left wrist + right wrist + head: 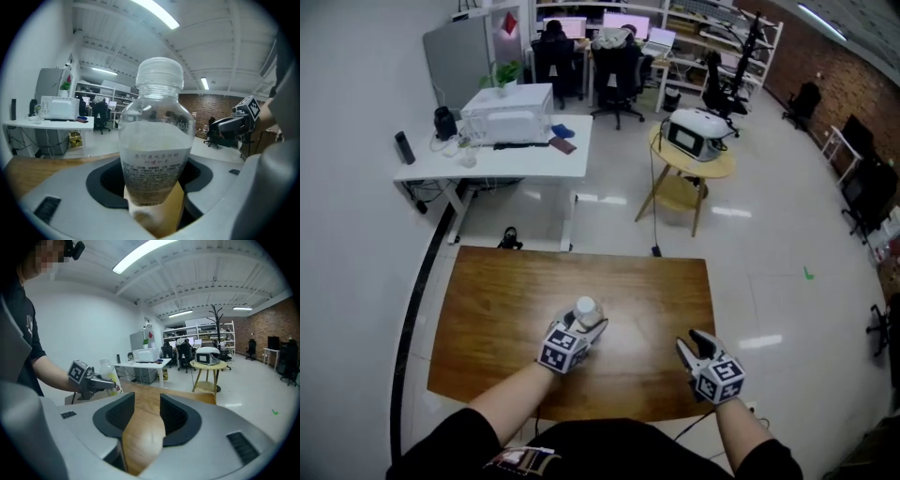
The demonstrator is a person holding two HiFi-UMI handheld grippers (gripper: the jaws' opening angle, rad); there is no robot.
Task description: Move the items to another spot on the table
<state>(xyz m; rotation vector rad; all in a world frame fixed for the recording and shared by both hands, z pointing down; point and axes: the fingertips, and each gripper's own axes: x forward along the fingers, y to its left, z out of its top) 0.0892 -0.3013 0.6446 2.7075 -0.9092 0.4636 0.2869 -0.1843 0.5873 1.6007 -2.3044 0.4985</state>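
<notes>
One bottle was the only task item in sight, and it stood upright between the jaws of the left tool, which were closed on its lower body over the near middle of the wooden counter. Whether its base rested on the wood or hung just above it could not be told. It was clear plastic with a white screw cap and a printed label round the lower half. It probably weighed little and was stiff enough to clamp, though thin walls would flex under a hard squeeze and the smooth wrap could slip. The labelled waist, where the pads sat, looked the soundest hold, as the neck was narrow. Inside, a pale cloudy fill seemed to reach the shoulder, with the cap on. The right tool hovered to the right with its jaws apart and only bare counter between them.
</notes>
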